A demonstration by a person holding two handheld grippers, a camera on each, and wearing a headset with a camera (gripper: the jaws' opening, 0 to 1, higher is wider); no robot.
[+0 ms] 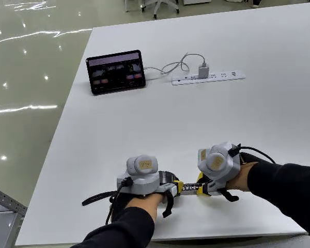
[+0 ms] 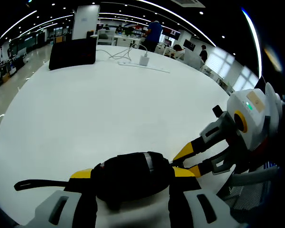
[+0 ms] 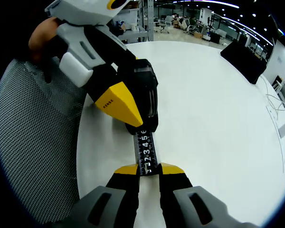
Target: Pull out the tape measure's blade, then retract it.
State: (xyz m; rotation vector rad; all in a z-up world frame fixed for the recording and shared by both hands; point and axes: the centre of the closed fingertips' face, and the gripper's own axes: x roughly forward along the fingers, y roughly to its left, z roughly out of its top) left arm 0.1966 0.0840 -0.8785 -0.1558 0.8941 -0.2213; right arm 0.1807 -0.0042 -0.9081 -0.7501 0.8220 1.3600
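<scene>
My left jaws [image 2: 132, 172] are clamped on the black tape measure case [image 2: 133, 186], one yellow tip pressed to each side of it, and the case sits low on the white table [image 2: 109, 104]. A black wrist strap [image 2: 38, 184] trails from the case out past my left-hand tip and lies flat on the table. My right jaws [image 3: 148, 169] are pinched together on the end of the blade [image 3: 146, 147]. The blade runs straight ahead from their tips into the mouth of the case, with a short numbered stretch showing between them. The two pairs of jaws face each other tip to tip, near but apart, with only that bit of blade bridging the gap. To the outside of my right jaws, off the table edge, there is a grey mesh surface [image 3: 33, 142]. Well ahead of my left jaws, far across the table, a white power strip [image 1: 209, 77] lies with a charger [image 1: 203, 69] plugged into it. A cable [image 1: 170, 66] loops from the charger to a dark tablet [image 1: 116, 71], which is propped up with its screen lit.
</scene>
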